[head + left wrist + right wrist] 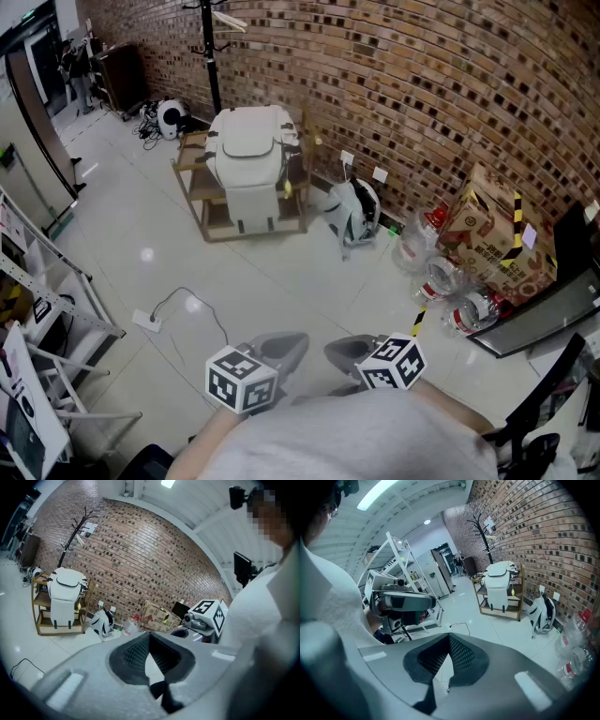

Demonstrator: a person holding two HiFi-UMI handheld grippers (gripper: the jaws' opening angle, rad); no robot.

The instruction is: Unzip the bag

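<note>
Brick wall (422, 84) rose behind a pale tiled floor (141, 234). Against it, the white bag (248, 155) sat upright on a low wooden rack (197, 178), well apart from both grippers. A grey backpack (354, 211) lay on the floor just beside the rack. The left gripper (286, 349) and right gripper (345, 352) hung close to the person's body, fingers clenched tip to tip on nothing.

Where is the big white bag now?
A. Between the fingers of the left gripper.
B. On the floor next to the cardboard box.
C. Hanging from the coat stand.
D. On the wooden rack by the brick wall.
D: the big white bag stands upright on the wooden rack, in front of the brick wall.
</note>
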